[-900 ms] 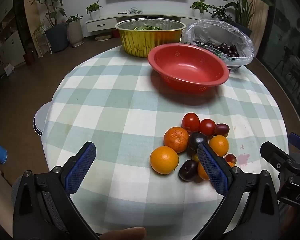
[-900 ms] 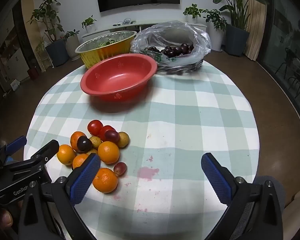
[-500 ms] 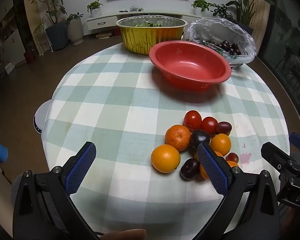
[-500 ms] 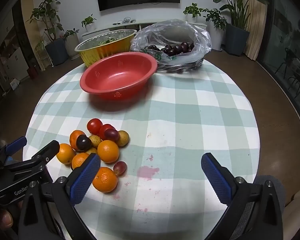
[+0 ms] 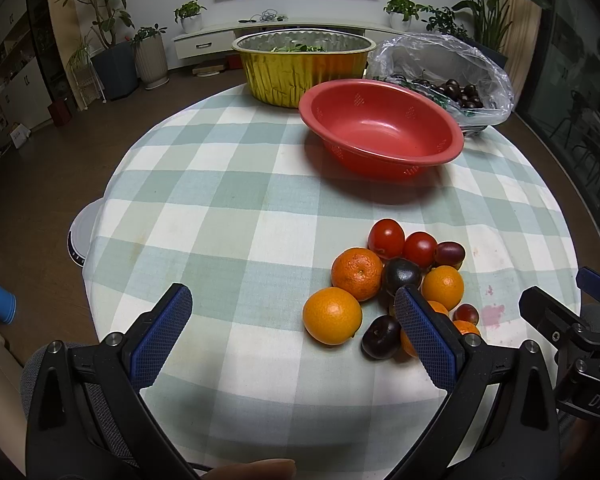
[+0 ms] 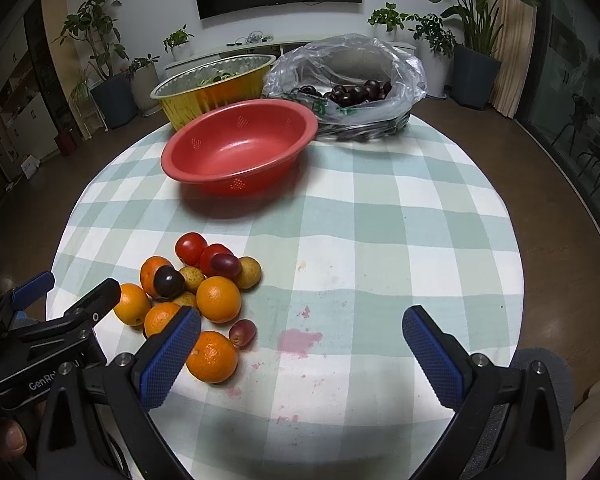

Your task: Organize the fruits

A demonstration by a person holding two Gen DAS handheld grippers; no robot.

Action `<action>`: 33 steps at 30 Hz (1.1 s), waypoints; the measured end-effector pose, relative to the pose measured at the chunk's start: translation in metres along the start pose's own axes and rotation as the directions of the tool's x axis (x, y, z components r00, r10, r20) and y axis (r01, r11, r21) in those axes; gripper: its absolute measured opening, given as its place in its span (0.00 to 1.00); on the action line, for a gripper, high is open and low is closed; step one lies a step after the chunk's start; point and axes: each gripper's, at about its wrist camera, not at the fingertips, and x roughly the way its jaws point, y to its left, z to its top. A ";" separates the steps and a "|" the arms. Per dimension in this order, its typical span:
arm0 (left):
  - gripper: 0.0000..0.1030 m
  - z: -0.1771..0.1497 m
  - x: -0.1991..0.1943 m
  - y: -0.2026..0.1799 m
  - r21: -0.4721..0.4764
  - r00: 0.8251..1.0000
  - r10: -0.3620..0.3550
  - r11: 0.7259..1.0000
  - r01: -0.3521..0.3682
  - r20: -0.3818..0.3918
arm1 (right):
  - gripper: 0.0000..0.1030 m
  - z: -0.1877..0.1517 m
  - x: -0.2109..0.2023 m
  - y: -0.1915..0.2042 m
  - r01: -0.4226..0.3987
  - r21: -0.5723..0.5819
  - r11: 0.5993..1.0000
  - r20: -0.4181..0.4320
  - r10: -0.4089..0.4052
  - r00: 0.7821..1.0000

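A round table (image 5: 228,200) under a green-and-white checked cloth carries everything, and the red bowl (image 6: 240,148) serves as the landmark. The bowl is empty. Behind it stands one gold foil pan (image 5: 304,68) with greens inside, and beside that pan, behind the bowl's other side, one clear bag (image 6: 348,76) of dark cherries sits in a basket. On the near side of the bowl, well apart from it, lies the fruit pile (image 6: 196,292). From the right wrist view it counts as five oranges (image 6: 218,298), two red tomatoes (image 6: 190,248), three small yellowish fruits (image 6: 248,272), one dark plum (image 6: 169,281) resting on top of an orange, and two reddish grapes (image 6: 242,332); the left wrist view shows a second dark plum (image 5: 381,342) at the near edge of the pile. A pink stain (image 6: 298,340) marks the cloth just beside the pile. The left gripper (image 5: 296,336) hangs over the near edge of the table with its jaws spread wide and nothing between them. The right gripper (image 6: 300,356) is likewise spread wide and empty, beside the pile on the stain's side.
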 end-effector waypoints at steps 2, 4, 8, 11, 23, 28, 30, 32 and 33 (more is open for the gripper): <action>1.00 0.000 0.000 0.000 -0.001 1.000 0.001 1.000 -0.001 -0.001 | 1.00 0.001 0.000 0.000 0.001 -0.001 1.000 -0.001 -0.001 1.000; 1.00 -0.001 0.001 0.000 0.000 1.000 0.002 1.000 -0.002 -0.001 | 1.00 0.001 0.000 0.000 0.002 -0.001 1.000 -0.002 -0.002 1.000; 1.00 -0.001 0.001 0.001 0.000 1.000 0.002 1.000 -0.002 -0.001 | 1.00 0.001 0.003 0.001 0.001 -0.001 1.000 -0.006 -0.001 1.000; 1.00 -0.001 0.001 0.001 0.001 1.000 0.001 1.000 -0.001 -0.001 | 1.00 0.001 0.002 0.001 0.001 -0.001 1.000 -0.006 -0.001 1.000; 1.00 -0.003 0.003 0.002 0.002 1.000 0.001 1.000 -0.001 -0.004 | 1.00 -0.001 0.004 0.003 0.000 -0.002 1.000 -0.012 0.000 1.000; 1.00 -0.002 0.003 0.002 0.002 1.000 0.001 1.000 -0.001 -0.003 | 1.00 -0.001 0.004 0.003 -0.001 -0.002 1.000 -0.014 0.000 1.000; 1.00 -0.002 0.003 0.002 0.001 1.000 0.002 1.000 -0.002 -0.004 | 1.00 -0.001 0.004 0.003 -0.001 -0.001 1.000 -0.014 0.001 1.000; 1.00 -0.003 0.003 0.002 0.001 1.000 0.002 1.000 -0.002 -0.004 | 1.00 -0.001 0.004 0.003 -0.001 -0.001 1.000 -0.014 0.001 1.000; 1.00 -0.002 0.003 0.002 0.002 1.000 0.002 1.000 -0.002 -0.004 | 1.00 -0.001 0.004 0.003 -0.001 -0.001 1.000 -0.014 0.001 1.000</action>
